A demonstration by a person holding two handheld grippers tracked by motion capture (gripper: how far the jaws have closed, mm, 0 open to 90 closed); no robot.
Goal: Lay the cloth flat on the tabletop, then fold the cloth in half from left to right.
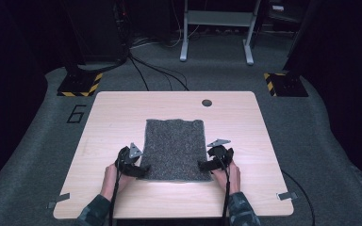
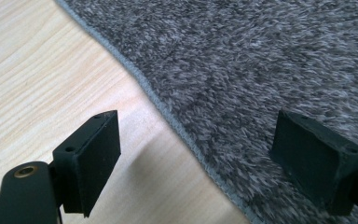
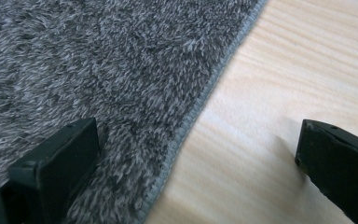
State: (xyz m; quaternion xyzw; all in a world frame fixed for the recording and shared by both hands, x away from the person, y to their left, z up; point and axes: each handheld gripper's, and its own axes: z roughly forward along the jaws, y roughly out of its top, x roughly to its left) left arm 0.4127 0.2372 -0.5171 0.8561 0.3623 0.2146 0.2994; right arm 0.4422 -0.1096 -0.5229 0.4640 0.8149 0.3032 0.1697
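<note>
A pale wooden table (image 1: 122, 108) is seen from above, set on a grey carpeted floor (image 1: 37, 141) with black cables (image 1: 155, 70) trailing across it; a grey shaggy mat (image 1: 175, 148) is laid flat near the middle of the table, nearer the person's edge, its long sides running away from the person; a small dark round hole (image 1: 207, 102) is found in the tabletop beyond the mat's far right corner; two yellow-and-black striped stand feet (image 1: 80, 84) are placed on the floor beyond the table's far corners, and a grey metal frame (image 1: 217, 28) is stood farther back

The left gripper (image 1: 139, 170) is held at the mat's near left corner, and the right gripper (image 1: 205, 165) at its near right corner, each carried by a hand in a patterned sleeve (image 1: 94, 212)

In the left gripper view the jaws are spread wide; one is placed over bare wood, the other over the mat (image 2: 242, 70), so the stitched edge (image 2: 168, 116) is straddled; nothing is pinched

In the right gripper view the jaws are likewise spread wide; one is set on the pile of the mat (image 3: 98, 60), the other over the wood (image 3: 284, 70), with the stitched edge (image 3: 200, 107) between them; the mat is not clamped
</note>
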